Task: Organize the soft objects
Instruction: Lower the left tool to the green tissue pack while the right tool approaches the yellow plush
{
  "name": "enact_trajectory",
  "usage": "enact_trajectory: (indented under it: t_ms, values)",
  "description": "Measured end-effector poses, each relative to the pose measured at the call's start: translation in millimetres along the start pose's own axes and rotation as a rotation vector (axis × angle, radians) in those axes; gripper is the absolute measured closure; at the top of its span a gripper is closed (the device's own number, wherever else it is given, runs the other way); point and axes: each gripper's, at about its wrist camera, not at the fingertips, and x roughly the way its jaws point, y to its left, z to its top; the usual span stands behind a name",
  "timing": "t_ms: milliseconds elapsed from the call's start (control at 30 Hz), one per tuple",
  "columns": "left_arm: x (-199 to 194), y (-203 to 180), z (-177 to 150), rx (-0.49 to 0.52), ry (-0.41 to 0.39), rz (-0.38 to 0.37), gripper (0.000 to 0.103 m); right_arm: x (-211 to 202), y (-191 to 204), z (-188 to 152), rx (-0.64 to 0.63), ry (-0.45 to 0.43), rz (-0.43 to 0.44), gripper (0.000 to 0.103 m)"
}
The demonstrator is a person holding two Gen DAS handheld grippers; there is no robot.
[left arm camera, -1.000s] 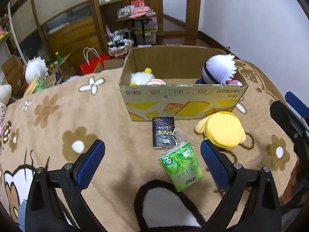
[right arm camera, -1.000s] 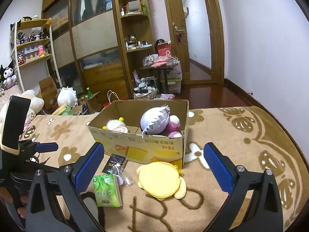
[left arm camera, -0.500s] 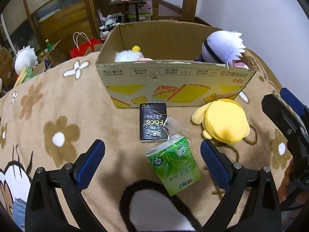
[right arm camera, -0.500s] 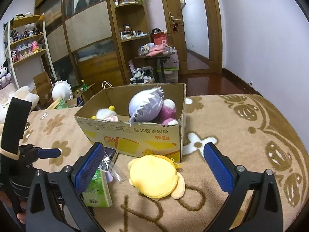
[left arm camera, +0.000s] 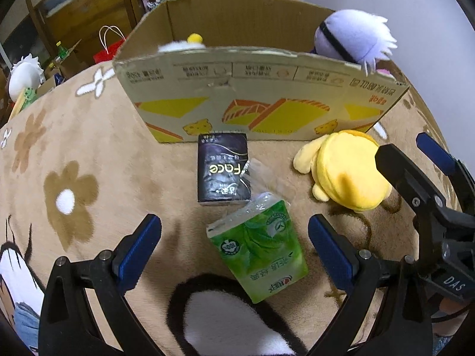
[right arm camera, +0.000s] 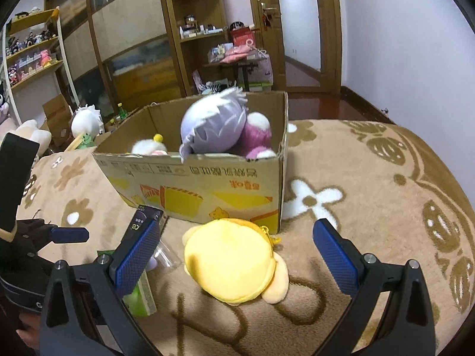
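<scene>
**Ana:** What could have gone wrong for you there?

**Ben:** Your left claw (left arm camera: 234, 237) was spread wide and gripped nothing. It hung right over the green tissue pack (left arm camera: 257, 246) on the blanket (left arm camera: 89, 148). A clear wrapper (left arm camera: 267, 175) lay against that pack, and the black tissue pack (left arm camera: 223, 171) touched it too. If you had closed low and crooked, I think you would have pinched the wrapper or shoved the black pack away.

**Ana:** And your other hand?

**Ben:** Your right claw (right arm camera: 237, 255) was wide apart as well, empty, with the yellow plush (right arm camera: 231, 261) between its fingers. The plush sat just beside the cardboard box (right arm camera: 207, 184). It looked squashy, so a shallow pinch might have slipped off. The two claws were near each other, so they could have bumped.

**Ana:** What changed from a second before?

**Ben:** You had pushed both claws forward and down. The box, the packs and the plush filled much more of each view. Nothing on the blanket had moved. The purple-haired doll (right arm camera: 213, 127) was in the box as before.
</scene>
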Motion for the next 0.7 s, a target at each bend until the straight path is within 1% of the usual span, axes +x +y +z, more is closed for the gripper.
enact_trajectory:
  t_ms: [600,667,700]
  values:
    - [28.6,-10.6,-5.2,0.032,0.105,0.026,0.005,28.0,-11.5,-7.7,0.049,0.084,-0.006,0.000]
    - [29.7,-12.0,-6.6,0.033,0.111,0.019,0.014,31.9,-13.2,-8.7,0.055,0.094,-0.006,0.000]
    - [30.0,-13.0,-6.5,0.032,0.115,0.010,0.016,33.9,-14.4,-9.4,0.058,0.100,-0.007,0.000]
